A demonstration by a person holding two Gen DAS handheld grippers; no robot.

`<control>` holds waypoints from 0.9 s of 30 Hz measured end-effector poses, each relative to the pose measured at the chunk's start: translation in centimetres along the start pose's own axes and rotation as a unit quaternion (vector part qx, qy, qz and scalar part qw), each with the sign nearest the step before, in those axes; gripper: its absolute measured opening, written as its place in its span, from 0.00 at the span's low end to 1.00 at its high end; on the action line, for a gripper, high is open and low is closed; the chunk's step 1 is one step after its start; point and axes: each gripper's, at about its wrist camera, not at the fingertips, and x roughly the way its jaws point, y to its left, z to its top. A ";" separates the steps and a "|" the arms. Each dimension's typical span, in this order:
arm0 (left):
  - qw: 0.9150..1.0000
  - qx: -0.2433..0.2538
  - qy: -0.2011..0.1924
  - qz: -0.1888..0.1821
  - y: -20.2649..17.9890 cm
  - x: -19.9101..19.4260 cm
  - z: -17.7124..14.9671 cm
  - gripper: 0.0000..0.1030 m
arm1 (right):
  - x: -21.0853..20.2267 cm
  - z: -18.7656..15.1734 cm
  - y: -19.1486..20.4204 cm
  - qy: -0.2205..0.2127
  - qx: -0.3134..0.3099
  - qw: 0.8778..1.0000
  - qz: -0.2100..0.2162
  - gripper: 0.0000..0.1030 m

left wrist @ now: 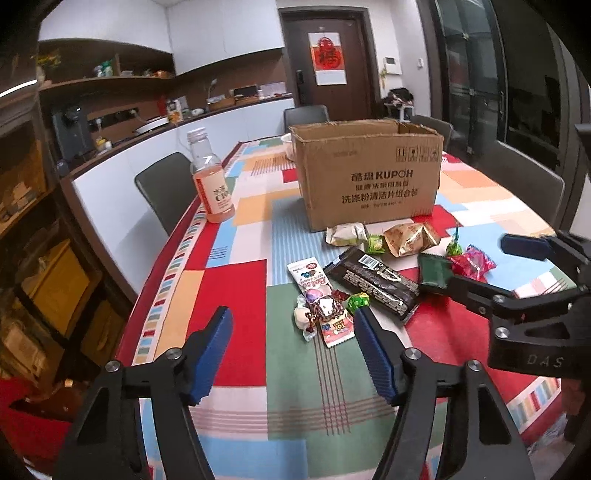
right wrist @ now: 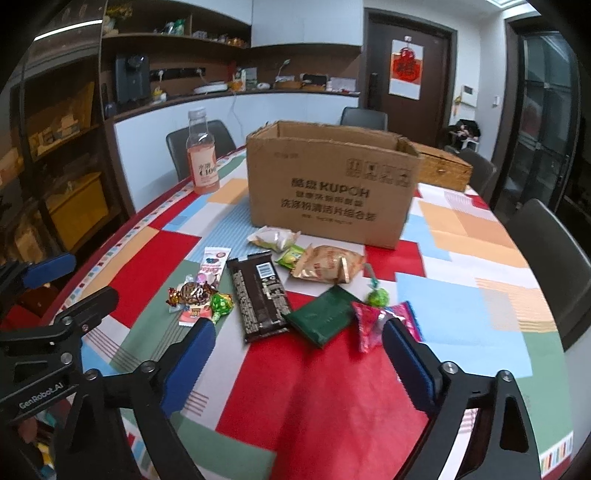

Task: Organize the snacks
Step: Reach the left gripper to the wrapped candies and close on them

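We see an open-topped cardboard box (right wrist: 328, 184) upright at 12 o'clock. Snacks lie loose just before it: a dark chocolate-wafer pack (right wrist: 260, 295) flat at centre, a green packet (right wrist: 321, 319) at its 3 o'clock, a pink wrapper (right wrist: 373, 321) beyond that, and a gold bag (right wrist: 325, 264) and pale pouch (right wrist: 275, 236) nearest the box.

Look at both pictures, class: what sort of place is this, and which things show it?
Most likely a home dining room joined to a kitchen: a table under a patchwork cloth with chairs around it, a counter with appliances, open shelves and a door.
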 end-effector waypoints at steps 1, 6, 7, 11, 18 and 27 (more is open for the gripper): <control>1.000 0.005 0.003 -0.006 0.0 0.4 0.0 0.60 | 0.7 0.2 0.2 0.005 -0.004 1.000 0.008 0.84; 0.999 0.035 0.014 -0.039 0.3 2.7 0.3 0.50 | 4.1 1.2 1.1 0.033 -0.013 0.997 0.061 0.73; 0.998 0.041 0.015 -0.046 0.3 3.1 0.3 0.48 | 4.8 1.2 1.4 0.040 -0.018 0.997 0.067 0.69; 0.995 0.069 0.019 -0.071 0.3 4.6 0.4 0.43 | 7.4 1.0 2.3 0.069 -0.040 0.992 0.096 0.54; 0.988 0.101 0.037 -0.108 -0.1 6.9 0.0 0.37 | 9.7 0.8 3.7 0.089 -0.070 0.985 0.132 0.47; 0.982 0.102 0.060 -0.145 0.1 9.2 0.0 0.35 | 11.5 1.2 4.3 0.105 -0.085 0.979 0.156 0.41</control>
